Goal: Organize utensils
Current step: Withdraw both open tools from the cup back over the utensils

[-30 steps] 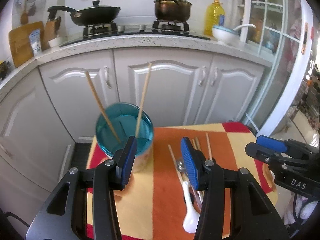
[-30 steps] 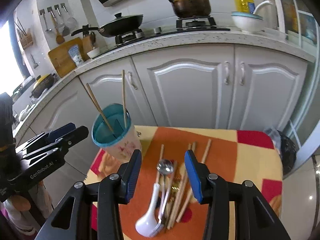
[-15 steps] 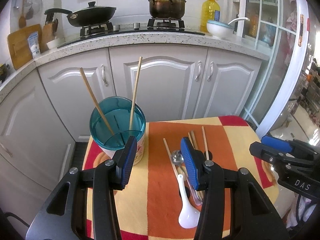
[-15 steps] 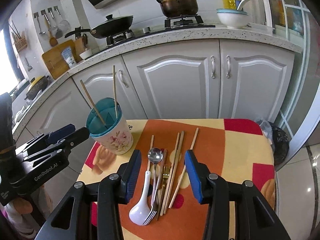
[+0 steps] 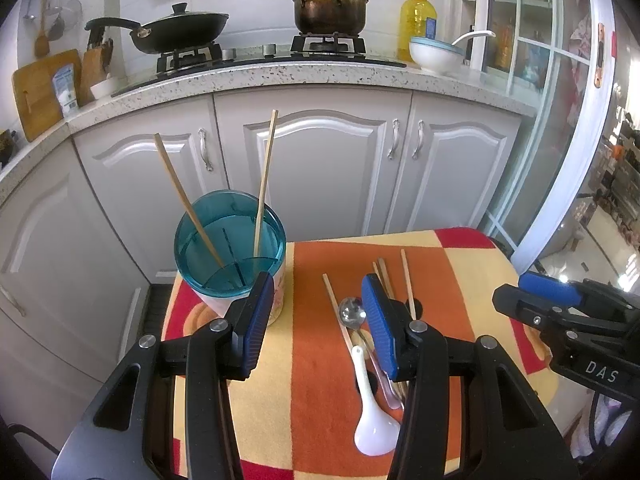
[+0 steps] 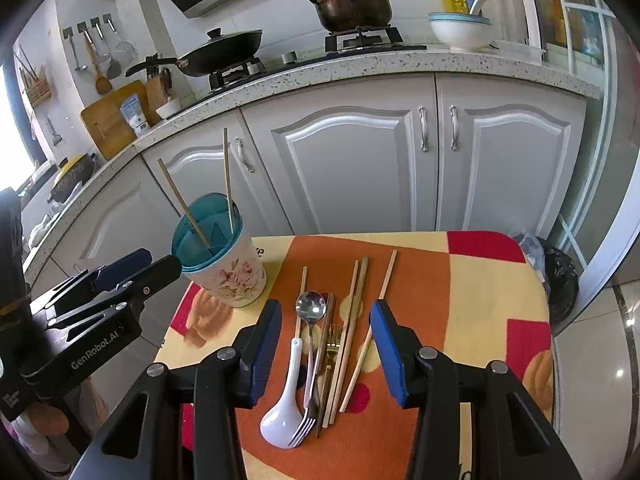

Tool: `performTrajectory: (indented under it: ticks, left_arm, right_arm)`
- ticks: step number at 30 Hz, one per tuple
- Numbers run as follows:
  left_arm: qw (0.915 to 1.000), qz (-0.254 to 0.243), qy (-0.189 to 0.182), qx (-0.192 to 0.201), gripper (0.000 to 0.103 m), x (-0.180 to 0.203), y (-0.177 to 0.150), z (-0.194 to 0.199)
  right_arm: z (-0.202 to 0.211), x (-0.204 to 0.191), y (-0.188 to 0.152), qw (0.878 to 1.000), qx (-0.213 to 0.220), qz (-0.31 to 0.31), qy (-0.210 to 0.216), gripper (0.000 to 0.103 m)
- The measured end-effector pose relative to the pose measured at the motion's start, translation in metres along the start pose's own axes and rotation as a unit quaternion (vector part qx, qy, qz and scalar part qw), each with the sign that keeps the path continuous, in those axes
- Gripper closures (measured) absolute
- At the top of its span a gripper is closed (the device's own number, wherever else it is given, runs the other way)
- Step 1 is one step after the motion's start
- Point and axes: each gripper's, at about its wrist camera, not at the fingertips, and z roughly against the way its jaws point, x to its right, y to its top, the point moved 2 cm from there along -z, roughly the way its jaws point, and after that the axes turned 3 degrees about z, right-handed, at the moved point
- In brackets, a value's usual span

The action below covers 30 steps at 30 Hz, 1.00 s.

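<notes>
A floral utensil cup with a teal divided insert point(image 5: 230, 252) point(image 6: 218, 256) stands at the table's far left and holds two wooden chopsticks point(image 5: 264, 184) point(image 6: 227, 176). On the orange cloth lie several loose chopsticks point(image 6: 352, 320), a metal spoon point(image 6: 311, 308) point(image 5: 352, 312), a white ceramic spoon point(image 6: 284, 400) point(image 5: 370, 412), and a gold fork and a silver fork point(image 6: 320, 392). My left gripper point(image 5: 318, 324) is open and empty, above the table just right of the cup. My right gripper point(image 6: 326, 356) is open and empty, above the pile of utensils.
The small table has a red, orange and yellow checked cloth point(image 6: 480, 300). White kitchen cabinets point(image 6: 360, 160) stand right behind it. The counter carries a pan, a pot, an oil bottle and a bowl. A black bin bag point(image 6: 556, 276) sits at the right.
Both grippers have pulled back and risen from the table, so more of the cloth and utensils shows. The cup, chopsticks and utensils have not moved. Both stay open.
</notes>
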Motion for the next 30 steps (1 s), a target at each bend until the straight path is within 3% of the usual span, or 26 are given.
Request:
performTrajectory:
  ticks: [16,23,30]
  left_arm:
    - [0.9997,0.010,-0.008,-0.020,0.058,-0.004,-0.007,-0.011]
    - [0.9968,0.032,-0.031,-0.066,0.058,-0.012,-0.024,-0.031]
    - [0.9880,0.033,-0.071,-0.133,0.058,-0.008,-0.056,-0.066]
  right_arm:
    - [-0.010,0.005,-0.005,1.000,-0.015,-0.001,-0.009,0.056]
    - [-0.024,0.015,-0.012,0.999,-0.034,-0.013,-0.012,0.054]
    - [-0.051,0.026,-0.025,0.998,-0.065,-0.024,-0.013,0.054]
